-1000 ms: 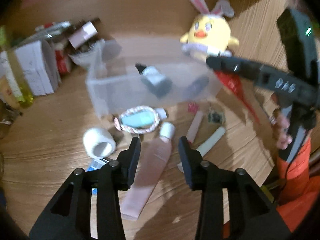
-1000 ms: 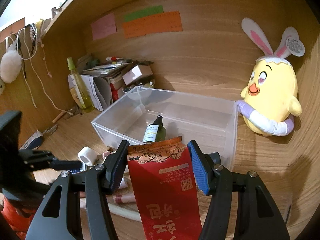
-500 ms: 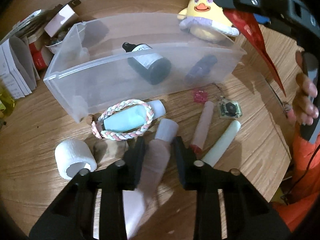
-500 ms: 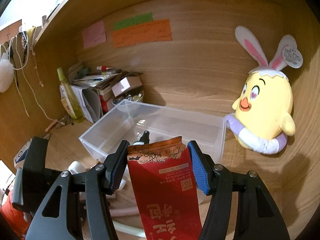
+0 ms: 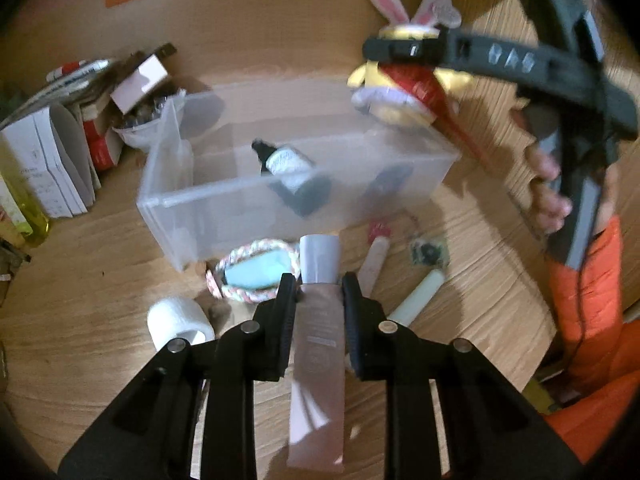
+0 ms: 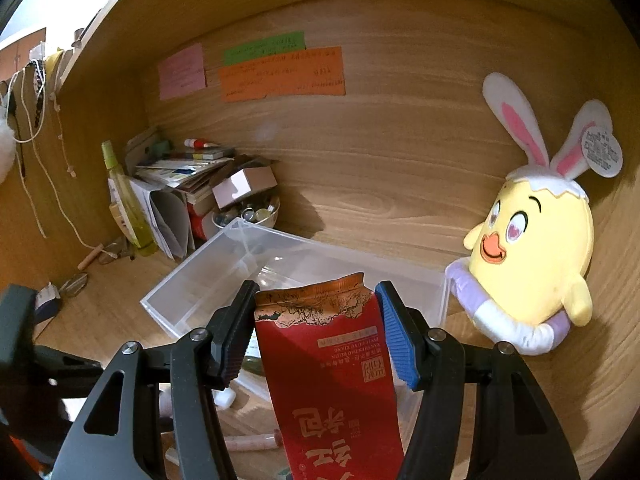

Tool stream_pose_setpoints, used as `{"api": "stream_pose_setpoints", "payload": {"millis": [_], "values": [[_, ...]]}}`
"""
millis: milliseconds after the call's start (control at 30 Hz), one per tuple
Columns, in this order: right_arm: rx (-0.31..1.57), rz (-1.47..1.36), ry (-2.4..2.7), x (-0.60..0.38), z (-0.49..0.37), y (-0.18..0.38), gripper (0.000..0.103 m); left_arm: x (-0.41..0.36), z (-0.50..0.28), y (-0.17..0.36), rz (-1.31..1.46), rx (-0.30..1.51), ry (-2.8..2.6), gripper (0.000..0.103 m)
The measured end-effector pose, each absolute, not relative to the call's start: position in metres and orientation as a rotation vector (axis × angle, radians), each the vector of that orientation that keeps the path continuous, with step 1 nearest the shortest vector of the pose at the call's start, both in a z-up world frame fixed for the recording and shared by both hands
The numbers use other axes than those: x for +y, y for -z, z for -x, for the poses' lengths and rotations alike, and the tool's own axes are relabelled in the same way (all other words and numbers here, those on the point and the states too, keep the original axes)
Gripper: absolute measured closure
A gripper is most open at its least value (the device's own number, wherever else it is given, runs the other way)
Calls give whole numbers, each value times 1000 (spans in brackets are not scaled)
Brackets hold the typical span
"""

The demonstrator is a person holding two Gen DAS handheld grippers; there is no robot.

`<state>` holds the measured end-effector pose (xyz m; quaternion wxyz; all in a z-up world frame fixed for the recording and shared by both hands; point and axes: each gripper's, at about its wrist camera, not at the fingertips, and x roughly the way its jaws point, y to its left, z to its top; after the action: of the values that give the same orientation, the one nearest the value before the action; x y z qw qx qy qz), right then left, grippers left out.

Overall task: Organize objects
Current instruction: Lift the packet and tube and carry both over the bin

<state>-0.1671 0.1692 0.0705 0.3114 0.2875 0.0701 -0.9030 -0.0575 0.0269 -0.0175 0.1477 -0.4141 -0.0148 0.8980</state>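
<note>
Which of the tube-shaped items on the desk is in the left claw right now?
The pink tube with the grey cap, pinched between the left claw. The slimmer pink stick and pale green stick lie free on the desk to its right.

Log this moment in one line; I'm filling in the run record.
left gripper: shut on pink tube | right gripper: shut on red packet | clear bin: holds dark bottle

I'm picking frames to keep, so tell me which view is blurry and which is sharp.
Left wrist view: motion-smeared, dim; the clear plastic bin and pink tube look soft. Right wrist view: sharp, print on the red packet legible, the chick plush crisp, fisheye bending the wood panel.
</note>
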Motion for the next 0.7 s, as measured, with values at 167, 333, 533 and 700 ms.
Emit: {"api": "stream_pose_setpoints", "payload": {"millis": [167,333,533,700], "values": [[201,-751,2394,165,173,-74,47,13,63,-5,1112,-106,-2633,82],[219,-749,2400,161,178,-77,47,-2,63,-35,1019,-153,-2682,83],[242,-746,2408,158,183,-80,47,-11,62,-69,907,-160,-2757,84],[273,-759,2413,151,194,-77,47,-17,67,-92,819,-145,-2848,84]]}}
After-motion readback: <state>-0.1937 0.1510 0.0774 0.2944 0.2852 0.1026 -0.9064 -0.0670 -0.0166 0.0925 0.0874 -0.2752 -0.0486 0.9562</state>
